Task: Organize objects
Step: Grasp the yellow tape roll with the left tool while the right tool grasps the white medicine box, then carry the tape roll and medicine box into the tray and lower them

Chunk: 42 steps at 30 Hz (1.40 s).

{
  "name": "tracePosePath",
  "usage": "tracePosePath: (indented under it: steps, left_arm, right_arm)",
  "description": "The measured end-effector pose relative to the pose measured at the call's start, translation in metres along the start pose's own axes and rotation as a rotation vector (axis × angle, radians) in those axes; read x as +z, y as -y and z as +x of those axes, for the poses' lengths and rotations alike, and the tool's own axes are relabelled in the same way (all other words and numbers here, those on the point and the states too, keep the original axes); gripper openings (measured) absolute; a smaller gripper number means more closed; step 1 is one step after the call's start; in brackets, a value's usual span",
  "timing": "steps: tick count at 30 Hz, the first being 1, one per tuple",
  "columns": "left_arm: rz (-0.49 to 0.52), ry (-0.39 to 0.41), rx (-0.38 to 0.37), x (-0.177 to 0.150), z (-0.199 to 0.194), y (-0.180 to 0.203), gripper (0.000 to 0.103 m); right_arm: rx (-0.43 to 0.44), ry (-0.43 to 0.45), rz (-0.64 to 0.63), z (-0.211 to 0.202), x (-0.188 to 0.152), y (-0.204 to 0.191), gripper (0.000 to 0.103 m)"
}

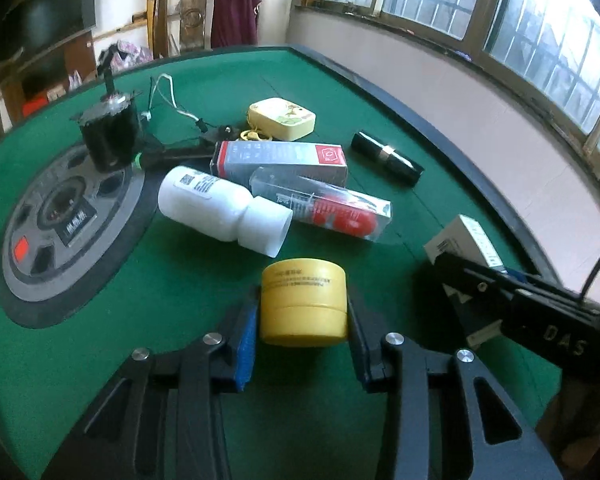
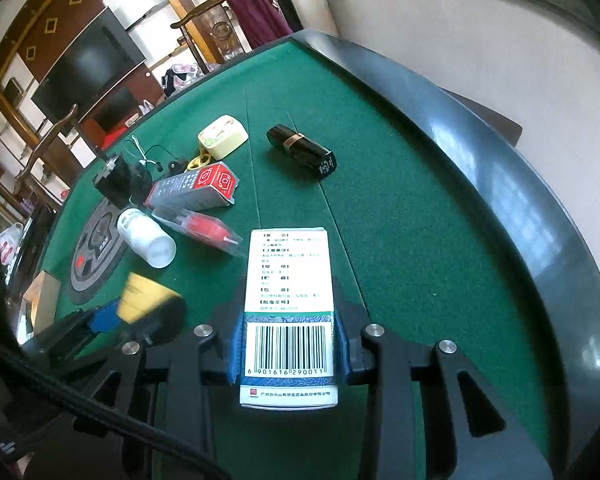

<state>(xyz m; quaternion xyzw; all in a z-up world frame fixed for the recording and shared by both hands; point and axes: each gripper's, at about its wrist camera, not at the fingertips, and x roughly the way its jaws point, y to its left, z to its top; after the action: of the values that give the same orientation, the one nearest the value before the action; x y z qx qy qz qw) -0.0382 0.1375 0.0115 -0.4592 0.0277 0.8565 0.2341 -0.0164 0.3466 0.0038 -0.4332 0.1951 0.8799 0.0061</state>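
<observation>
My left gripper is shut on a yellow round jar, its blue pads against the jar's sides, low over the green table. My right gripper is shut on a white medicine box with a barcode, held over the table's near right part. The box and right gripper also show at the right of the left wrist view. The jar shows blurred in the right wrist view. A white bottle, a grey-red carton, a clear pack with red contents, a cream case and a black lipstick lie ahead.
A black motor-like cylinder with wires stands on the table's round grey centre hub. The table has a raised dark rim at the right. Chairs and a window wall lie beyond the table.
</observation>
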Motion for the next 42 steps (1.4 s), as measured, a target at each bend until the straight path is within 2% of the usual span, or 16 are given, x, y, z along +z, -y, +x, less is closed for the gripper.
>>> tracePosePath:
  steps: [6, 11, 14, 18, 23, 30, 36, 42]
  left_arm:
    - [-0.060, 0.040, -0.027, -0.007, -0.029, -0.019, 0.034]
    - [-0.118, 0.109, -0.056, -0.025, -0.083, -0.043, 0.034]
    - [-0.162, 0.151, -0.041, -0.041, -0.118, -0.070, 0.034]
    - [-0.229, 0.208, 0.041, -0.065, -0.165, -0.120, 0.034]
    - [-0.315, 0.261, 0.191, -0.100, -0.215, -0.190, 0.034]
    - [-0.460, 0.208, 0.319, -0.150, -0.222, -0.264, 0.034]
    - [-0.516, 0.141, 0.343, -0.176, -0.204, -0.296, 0.034]
    - [-0.551, 0.077, 0.322, -0.179, -0.184, -0.315, 0.034]
  right_arm:
    - [-0.004, 0.014, -0.012, 0.001, 0.000, -0.002, 0.032]
    - [0.090, 0.005, 0.037, 0.003, 0.002, 0.006, 0.032]
    - [0.090, 0.048, 0.028, -0.005, 0.001, 0.003, 0.032]
    - [0.122, 0.068, -0.019, -0.016, -0.003, -0.016, 0.032]
    - [0.259, -0.005, -0.073, -0.026, -0.017, -0.067, 0.032]
    - [0.379, -0.083, -0.270, -0.032, -0.038, -0.185, 0.032]
    - [0.459, -0.203, -0.409, -0.015, -0.076, -0.279, 0.032]
    - [0.479, -0.294, -0.513, 0.006, -0.118, -0.338, 0.032]
